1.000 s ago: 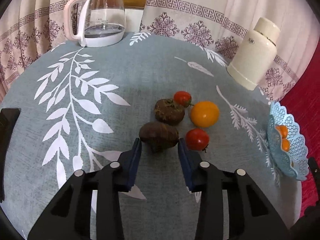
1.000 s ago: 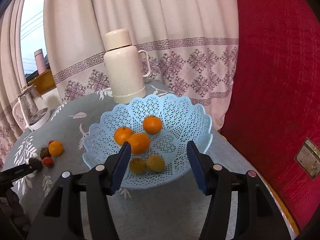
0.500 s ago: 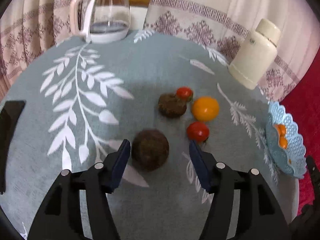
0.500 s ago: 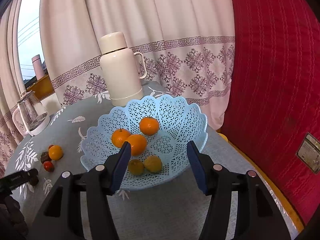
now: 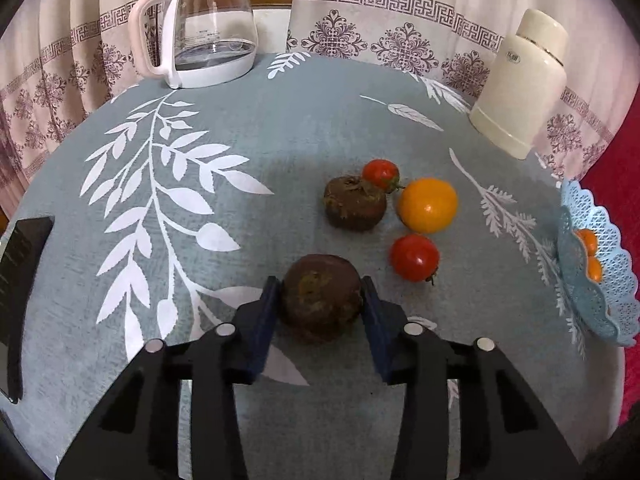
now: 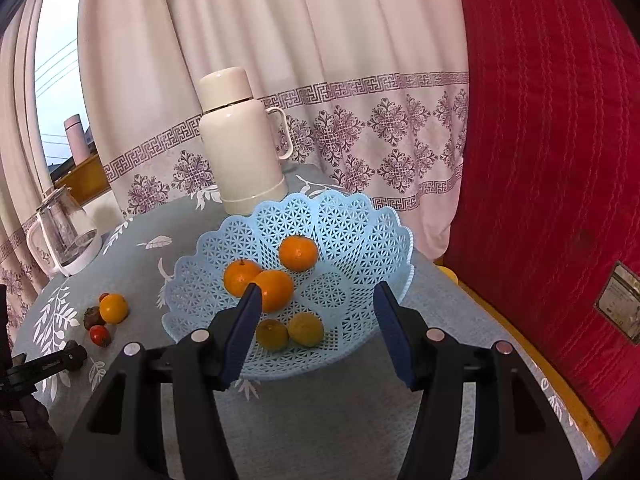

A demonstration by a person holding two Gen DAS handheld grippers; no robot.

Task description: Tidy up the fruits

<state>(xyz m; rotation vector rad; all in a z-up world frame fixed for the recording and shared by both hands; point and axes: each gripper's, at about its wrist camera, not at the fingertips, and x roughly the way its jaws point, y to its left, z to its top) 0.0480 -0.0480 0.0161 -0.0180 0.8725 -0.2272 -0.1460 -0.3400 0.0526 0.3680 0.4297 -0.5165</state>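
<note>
Fruit [image 5: 320, 300], dark brown, rough and round with yellowish scuffs, sits on the grey leaf-print tablecloth [image 5: 280, 128], clamped in the left gripper [image 5: 320, 300], whose jaws have just been closing. In the right wrist view, the right gripper [image 6: 316, 320] stands apart before the blue lattice basket [image 6: 360, 224] of oranges [image 6: 298, 253]

from my left wrist view the pale blue lattice plastic basket [image 5: 588, 280] ran off the right edge, so i couldn't count its oranges. a flat black object [image 5: 20, 280] at the left edge was cut off, too little to identify.
</note>
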